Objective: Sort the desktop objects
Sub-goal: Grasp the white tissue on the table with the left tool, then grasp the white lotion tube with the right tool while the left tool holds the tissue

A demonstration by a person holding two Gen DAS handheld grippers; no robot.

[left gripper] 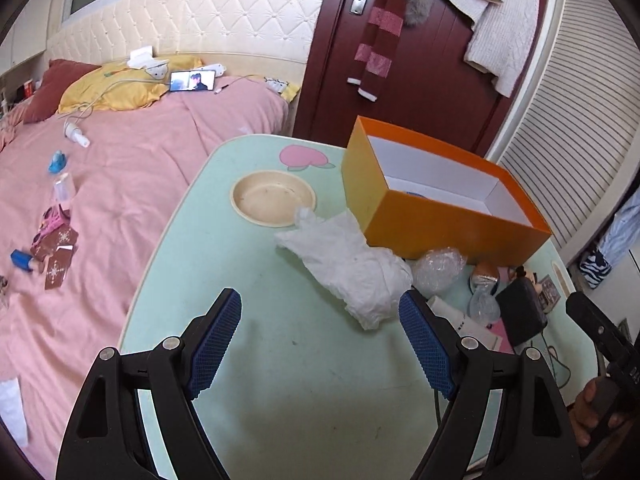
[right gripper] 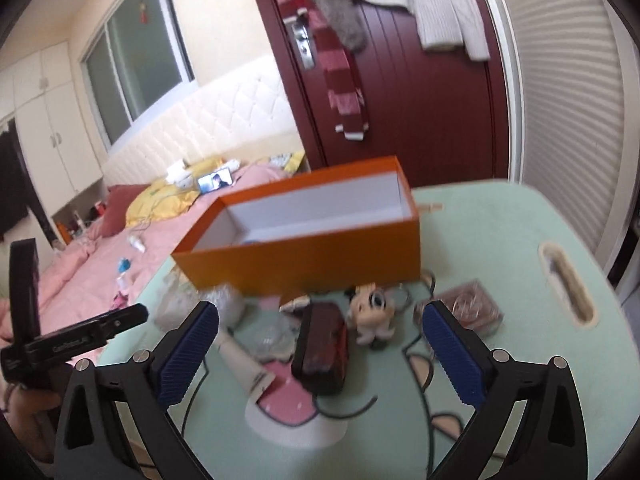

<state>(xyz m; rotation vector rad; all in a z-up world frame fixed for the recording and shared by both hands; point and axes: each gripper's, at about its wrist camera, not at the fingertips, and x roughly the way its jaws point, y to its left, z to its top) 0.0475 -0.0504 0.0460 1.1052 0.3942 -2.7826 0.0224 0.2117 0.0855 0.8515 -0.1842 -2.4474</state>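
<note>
An open orange box (left gripper: 448,220) (right gripper: 312,248) with a white inside stands on the mint-green table (left gripper: 304,392) (right gripper: 520,248). In front of it lie a crumpled white tissue (left gripper: 352,264), a clear plastic wad (left gripper: 438,268), a black case (right gripper: 322,346) (left gripper: 522,312), a white tube (right gripper: 244,364), a small doll figure (right gripper: 372,312) and a wrapped brown packet (right gripper: 476,306). My left gripper (left gripper: 320,340) is open above bare table, just short of the tissue. My right gripper (right gripper: 320,356) is open around the black case, hovering above it.
A beige round dish (left gripper: 274,198) sits behind the tissue. A pink bed (left gripper: 100,200) with scattered small items runs along the table's left. A dark red door (left gripper: 420,60) with hanging clothes stands behind the box. A slot (right gripper: 566,286) cuts the table's right side.
</note>
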